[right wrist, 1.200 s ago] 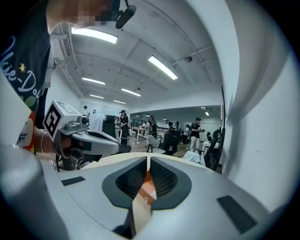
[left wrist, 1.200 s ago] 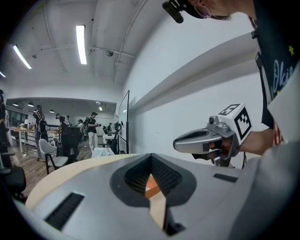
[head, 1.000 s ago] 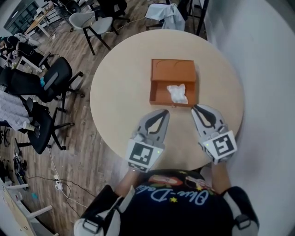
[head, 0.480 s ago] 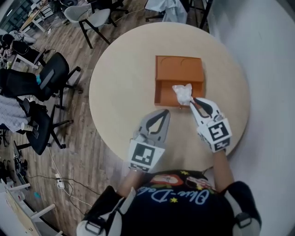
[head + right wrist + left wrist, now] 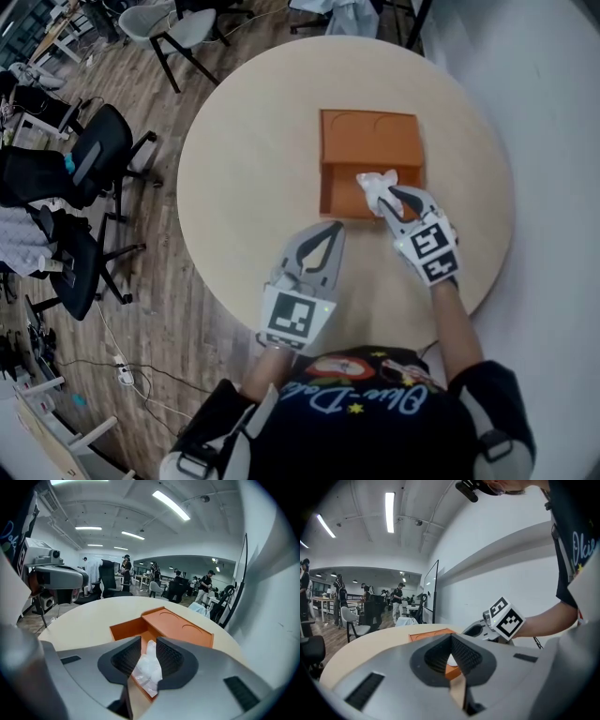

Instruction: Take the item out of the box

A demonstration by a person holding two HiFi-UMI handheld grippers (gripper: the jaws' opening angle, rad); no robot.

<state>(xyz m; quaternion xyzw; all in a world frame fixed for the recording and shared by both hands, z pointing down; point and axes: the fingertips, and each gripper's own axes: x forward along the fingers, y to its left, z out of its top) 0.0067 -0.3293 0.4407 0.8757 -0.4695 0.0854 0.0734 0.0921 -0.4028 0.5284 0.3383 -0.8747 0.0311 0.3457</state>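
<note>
An open orange box (image 5: 370, 141) lies on the round beige table (image 5: 253, 159), its lid folded back. A crumpled white item (image 5: 373, 181) sits in the box's near tray. My right gripper (image 5: 388, 195) reaches over the box's near edge. Its jaws have just been opening and now stand apart on either side of the white item (image 5: 149, 667), not pressing on it. The orange box (image 5: 173, 625) lies just beyond the right gripper (image 5: 149, 641). My left gripper (image 5: 330, 232) hovers over the table near the box's front left corner, jaws together and empty. In the left gripper view, the left gripper (image 5: 451, 637) faces the box (image 5: 429, 634).
Black office chairs (image 5: 84, 169) and a grey chair (image 5: 173, 19) stand on the wood floor left of the table. A white wall runs along the right. The table's near rim (image 5: 375, 337) is close to the person's body.
My right gripper has moved forward and down from the table's near side to the box, and its jaws have spread around the white item. The left gripper has shifted only slightly.
</note>
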